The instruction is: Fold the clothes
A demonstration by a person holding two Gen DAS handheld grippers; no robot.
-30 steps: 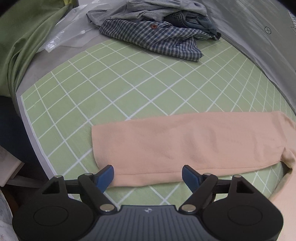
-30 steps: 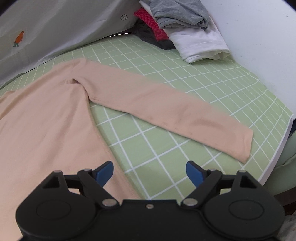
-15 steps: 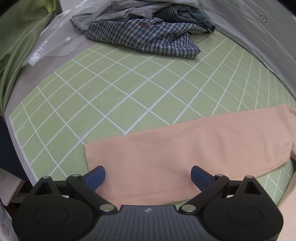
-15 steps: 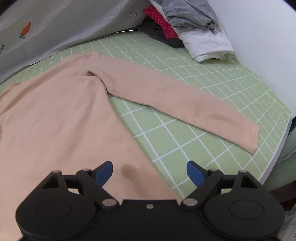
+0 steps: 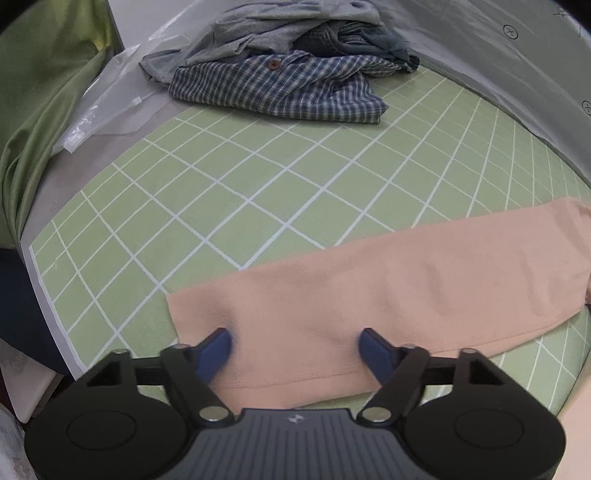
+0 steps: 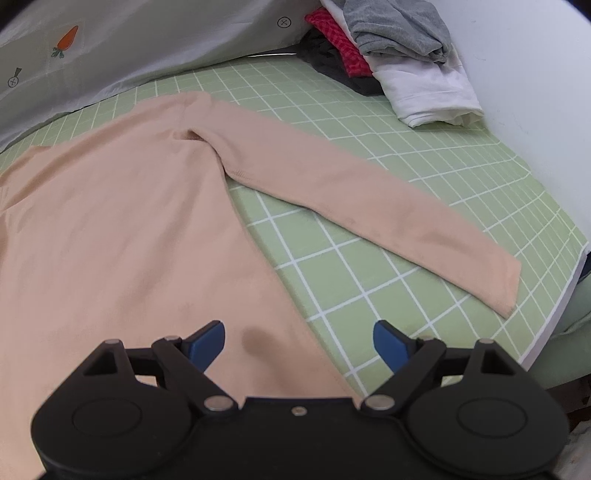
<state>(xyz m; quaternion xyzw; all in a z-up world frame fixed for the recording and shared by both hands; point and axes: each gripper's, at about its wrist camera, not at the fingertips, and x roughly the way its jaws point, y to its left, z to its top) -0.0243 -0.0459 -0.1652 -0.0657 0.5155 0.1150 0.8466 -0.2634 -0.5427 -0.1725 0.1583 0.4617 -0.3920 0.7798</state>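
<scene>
A soft, matte peach top [image 6: 122,221] lies flat on a green mat [image 5: 295,192] ruled with a white grid, spread over the tabletop. Its body fills the left of the right wrist view, and one long sleeve [image 6: 369,199] runs out diagonally toward the mat's right edge, its cuff near the white border. In the left wrist view the other sleeve [image 5: 369,295] lies as a long, smooth strip, with a stitched hem along its near edge and a squared cuff near the mat's left edge.

The left tongs [image 5: 297,345] are spread wide over that sleeve's cuff end, both blue tips just above or touching the cloth, gripping nothing. The right tongs [image 6: 298,341] are also wide open and empty, one tip over the body's lower edge, the other over bare mat.

Open grid lies beyond each sleeve. Two heaps sit at the far corners: a checked shirt [image 5: 280,88] under grey clothes [image 5: 280,33], and a white garment [image 6: 432,92] with grey, red and dark ones. A clear plastic bag [image 5: 107,107] lies crumpled by the shirt.
</scene>
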